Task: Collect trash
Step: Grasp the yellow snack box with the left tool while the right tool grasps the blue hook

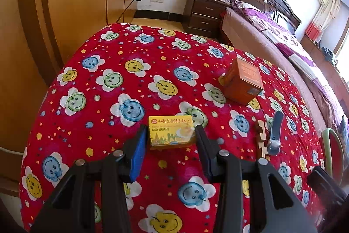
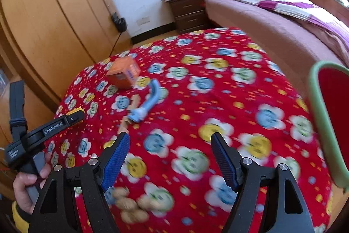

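A yellow green-bean-cake box sits between the blue pads of my left gripper, which is shut on it just over the red smiley-flower cloth. From the right wrist view, the left gripper is held in a hand at the left, with a yellow corner of the box at its tip. My right gripper is open above the cloth with nothing between its fingers. An orange box stands farther back. A green-rimmed red bin is at the right edge.
A blue-handled tool and a wooden puzzle piece lie right of the yellow box. Some tan nuts lie under the right gripper. A bed, a nightstand and a wooden wardrobe surround the table.
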A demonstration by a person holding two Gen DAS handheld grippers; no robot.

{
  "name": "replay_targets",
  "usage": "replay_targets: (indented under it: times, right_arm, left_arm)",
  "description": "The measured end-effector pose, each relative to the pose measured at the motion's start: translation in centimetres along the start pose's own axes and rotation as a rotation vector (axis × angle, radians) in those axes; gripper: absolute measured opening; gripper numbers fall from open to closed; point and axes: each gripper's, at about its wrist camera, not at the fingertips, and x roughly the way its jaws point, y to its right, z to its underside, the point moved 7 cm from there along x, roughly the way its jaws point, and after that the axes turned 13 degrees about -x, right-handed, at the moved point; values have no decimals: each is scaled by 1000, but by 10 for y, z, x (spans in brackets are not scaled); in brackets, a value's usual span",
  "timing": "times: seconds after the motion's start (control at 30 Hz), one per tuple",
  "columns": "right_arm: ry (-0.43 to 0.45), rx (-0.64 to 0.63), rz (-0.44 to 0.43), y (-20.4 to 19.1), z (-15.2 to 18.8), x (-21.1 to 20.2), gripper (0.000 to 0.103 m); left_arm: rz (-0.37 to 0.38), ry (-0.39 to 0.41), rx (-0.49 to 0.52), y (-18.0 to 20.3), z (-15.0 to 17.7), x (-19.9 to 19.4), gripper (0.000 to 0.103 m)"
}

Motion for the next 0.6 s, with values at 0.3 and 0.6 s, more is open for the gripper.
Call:
replay_targets:
  times: [0.3,0.6]
  right_arm:
    - [-50,31,1,-16,-21,54,58]
    - [-54,30,46,-10,-29,70,42]
  left_arm:
    - [42,2,-25,1,1,8,44]
    - [68,-1,-41,-2,0,8,44]
